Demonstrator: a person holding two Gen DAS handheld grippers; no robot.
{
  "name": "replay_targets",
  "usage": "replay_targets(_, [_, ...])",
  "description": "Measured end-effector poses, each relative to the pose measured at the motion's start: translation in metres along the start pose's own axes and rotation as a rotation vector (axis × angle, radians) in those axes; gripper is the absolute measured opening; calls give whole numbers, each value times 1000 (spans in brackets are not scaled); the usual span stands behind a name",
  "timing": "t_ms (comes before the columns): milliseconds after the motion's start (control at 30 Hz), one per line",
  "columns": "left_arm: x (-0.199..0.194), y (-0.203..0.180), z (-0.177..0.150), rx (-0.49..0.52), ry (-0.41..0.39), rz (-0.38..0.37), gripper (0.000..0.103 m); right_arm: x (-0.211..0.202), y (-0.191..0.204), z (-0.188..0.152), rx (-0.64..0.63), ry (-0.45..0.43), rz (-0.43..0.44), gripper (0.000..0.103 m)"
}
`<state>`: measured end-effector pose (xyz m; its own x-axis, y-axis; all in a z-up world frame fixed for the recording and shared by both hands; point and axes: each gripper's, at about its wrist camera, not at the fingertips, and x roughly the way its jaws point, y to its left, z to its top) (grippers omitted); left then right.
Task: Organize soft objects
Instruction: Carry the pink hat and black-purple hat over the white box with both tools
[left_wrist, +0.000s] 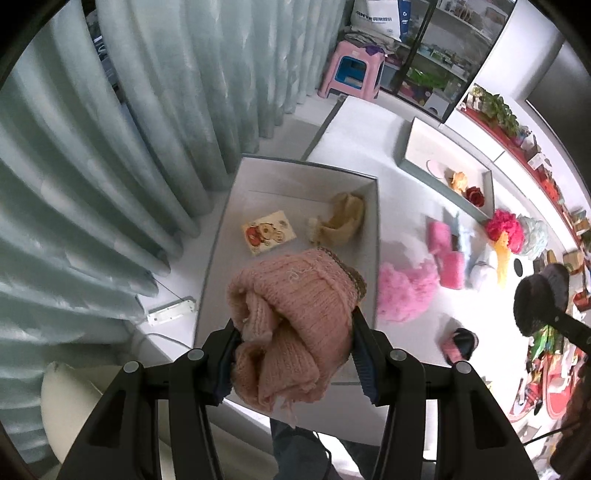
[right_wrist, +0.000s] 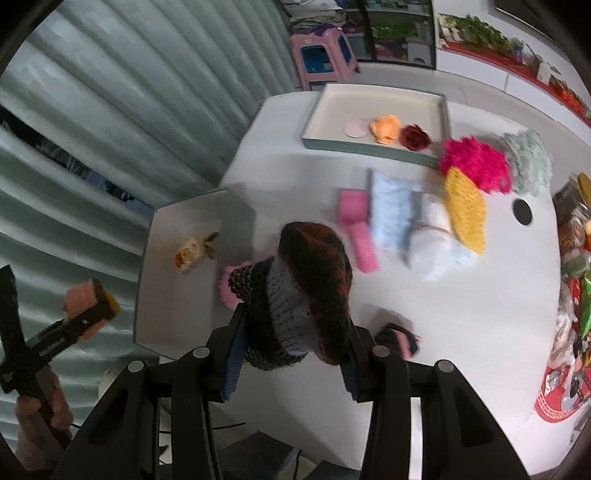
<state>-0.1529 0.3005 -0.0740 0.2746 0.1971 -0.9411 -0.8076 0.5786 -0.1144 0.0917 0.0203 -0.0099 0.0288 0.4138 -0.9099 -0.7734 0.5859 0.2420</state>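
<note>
Left tongs are clenched on a bundled pink knitted piece, both pads pressing into its sides; the piece hangs above the near end of a grey box standing at the curtain side of the white surface. Inside the box lie a small printed card and a cream-yellow knitted item, side by side on the floor of the box toward its far end. Right tongs are clenched on a dark knitted piece with black, rust-red and grey-blue bands, held above the surface just beside the box's right wall. A second, shallower tray at the far side of the surface contains a pale disc, an orange fabric flower and a dark red fabric flower in a row. Loose on the surface between the tray and the tongs: a pink strip, a light blue cloth, a yellow knitted pad, a magenta fluffy item and a pale green fluffy item, the last three touching or overlapping. A fluffy pink item lies against the outside of the box's right wall. A small black-and-pink item lies on the surface beside the right tongs.
</note>
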Motion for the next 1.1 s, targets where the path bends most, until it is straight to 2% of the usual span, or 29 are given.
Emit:
replay_targets(267, [15, 25, 2, 7, 12, -20, 54, 23, 62, 17, -95, 23, -15, 47])
replay_targets(567, [26, 46, 2, -4, 15, -9, 54, 49, 118, 27, -195, 71, -13, 48])
replay_targets(1100, [47, 55, 4, 3, 23, -4, 54, 89, 178, 26, -306, 182, -32, 48])
